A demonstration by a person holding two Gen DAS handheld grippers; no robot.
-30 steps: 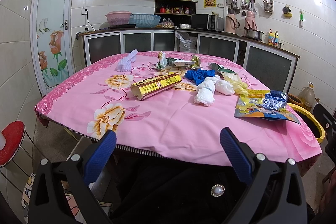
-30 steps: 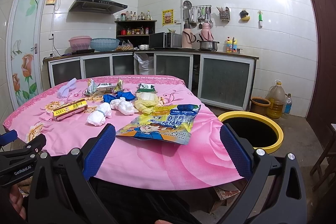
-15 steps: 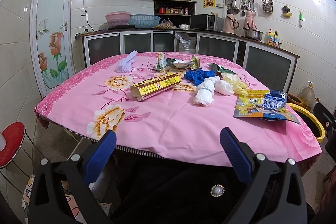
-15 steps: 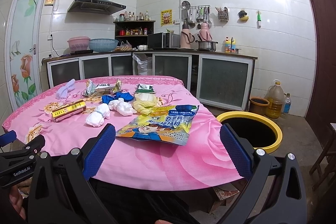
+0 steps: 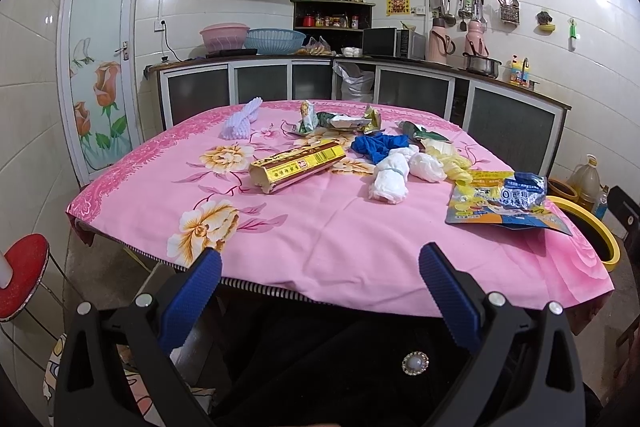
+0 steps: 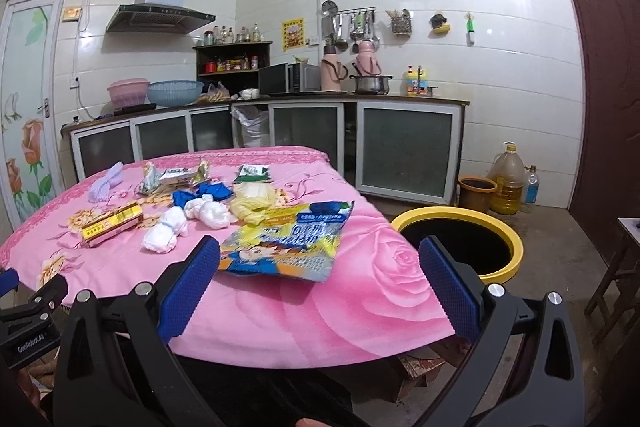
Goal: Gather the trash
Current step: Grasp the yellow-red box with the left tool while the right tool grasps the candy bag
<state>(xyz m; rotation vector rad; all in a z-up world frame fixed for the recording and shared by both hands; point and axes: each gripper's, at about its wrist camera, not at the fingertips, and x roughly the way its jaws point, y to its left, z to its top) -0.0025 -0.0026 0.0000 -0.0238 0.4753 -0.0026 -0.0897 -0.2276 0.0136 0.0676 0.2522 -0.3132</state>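
Trash lies on a pink flowered tablecloth (image 5: 320, 227): a gold box (image 5: 298, 165), white crumpled wads (image 5: 390, 179), a blue rag (image 5: 378, 145), yellow wrappers (image 5: 452, 161), a flat snack bag (image 5: 500, 201), green wrappers (image 5: 336, 121) and a lilac bundle (image 5: 242, 123). My left gripper (image 5: 320, 287) is open and empty before the near table edge. My right gripper (image 6: 320, 279) is open and empty, just short of the snack bag (image 6: 286, 245). A yellow-rimmed black bin (image 6: 460, 243) stands on the floor right of the table.
A red stool (image 5: 22, 267) stands at the left. An oil jug (image 6: 508, 179), a brown pot (image 6: 478, 191) and a bottle stand past the bin. Cabinets (image 6: 404, 147) line the back wall. A wooden stool (image 6: 624, 267) is at the far right.
My right gripper has moved forward and a little up toward the snack bag. The left gripper has hardly moved. Both stay open.
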